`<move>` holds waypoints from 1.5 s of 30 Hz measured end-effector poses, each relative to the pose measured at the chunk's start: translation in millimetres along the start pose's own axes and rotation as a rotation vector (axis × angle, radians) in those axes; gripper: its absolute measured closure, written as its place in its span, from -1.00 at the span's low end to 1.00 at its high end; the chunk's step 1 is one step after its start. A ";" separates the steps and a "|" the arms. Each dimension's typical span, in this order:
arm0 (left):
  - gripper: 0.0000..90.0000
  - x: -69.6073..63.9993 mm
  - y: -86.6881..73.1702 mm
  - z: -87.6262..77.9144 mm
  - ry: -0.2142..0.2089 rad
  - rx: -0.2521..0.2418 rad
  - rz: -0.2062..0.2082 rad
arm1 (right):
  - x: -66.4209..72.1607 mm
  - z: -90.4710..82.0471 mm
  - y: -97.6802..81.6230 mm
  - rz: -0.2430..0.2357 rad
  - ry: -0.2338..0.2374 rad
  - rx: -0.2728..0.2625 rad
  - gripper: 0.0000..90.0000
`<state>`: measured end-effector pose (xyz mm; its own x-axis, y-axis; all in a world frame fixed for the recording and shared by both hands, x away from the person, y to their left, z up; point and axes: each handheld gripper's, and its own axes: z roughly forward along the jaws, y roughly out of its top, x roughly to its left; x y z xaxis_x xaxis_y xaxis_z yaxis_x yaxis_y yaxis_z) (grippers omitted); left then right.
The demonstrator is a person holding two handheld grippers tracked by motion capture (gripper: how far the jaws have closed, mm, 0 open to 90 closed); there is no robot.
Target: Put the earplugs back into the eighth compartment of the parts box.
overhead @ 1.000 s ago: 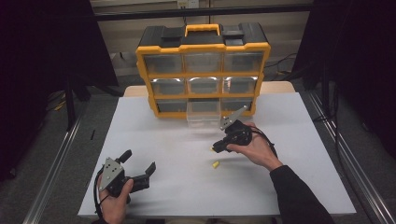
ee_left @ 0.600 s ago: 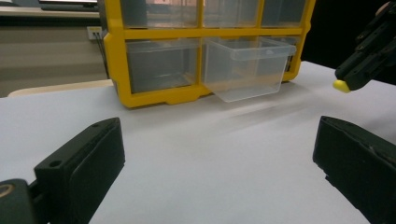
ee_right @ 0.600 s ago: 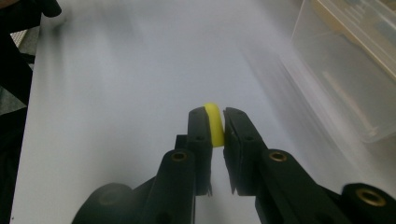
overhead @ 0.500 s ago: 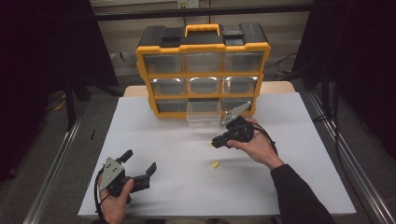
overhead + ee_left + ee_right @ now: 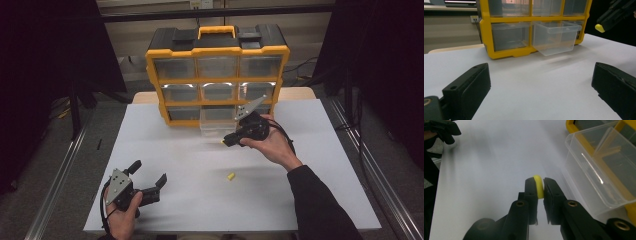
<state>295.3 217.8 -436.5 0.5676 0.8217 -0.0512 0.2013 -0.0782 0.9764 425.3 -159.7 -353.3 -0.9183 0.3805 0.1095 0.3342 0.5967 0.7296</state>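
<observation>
My right gripper [image 5: 225,142] is shut on a small yellow piece [image 5: 538,186], lifted above the white table beside a clear drawer [image 5: 216,123] pulled out of the bottom row of a yellow-and-black drawer cabinet [image 5: 218,75]. The same yellow piece [image 5: 600,28] shows at the tip of that gripper in the left gripper view, right of the drawer [image 5: 556,36]. A second yellow piece [image 5: 230,176] lies on the table near the middle. My left gripper [image 5: 150,179] rests low at the front left, its jaws wide open with nothing between them.
The white table [image 5: 300,200] ends in metal rails at both sides. The cabinet stands at the table's back edge, its other drawers pushed in. Bare tabletop stretches between the two grippers.
My right gripper has risen with the yellow piece and drawn closer to the open drawer. The left gripper has stayed in place.
</observation>
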 end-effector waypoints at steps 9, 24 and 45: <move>-0.95 -0.1 -0.1 0.2 0.001 -0.002 -0.007 | -7.4 -9.1 18.4 -0.012 -0.051 0.024 0.81; -0.95 0.0 -0.1 0.2 -0.003 -0.001 -0.006 | -25.7 -21.4 45.1 -0.021 -0.119 0.056 0.80; -0.95 -0.1 -0.3 0.2 -0.004 -0.002 -0.008 | -56.5 -13.3 68.9 0.024 -0.145 0.113 0.80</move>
<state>295.4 217.6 -436.8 0.5688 0.8203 -0.0602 0.2045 -0.0702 0.9763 497.3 -149.5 -300.3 -0.8724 0.4883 0.0219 0.3848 0.6585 0.6467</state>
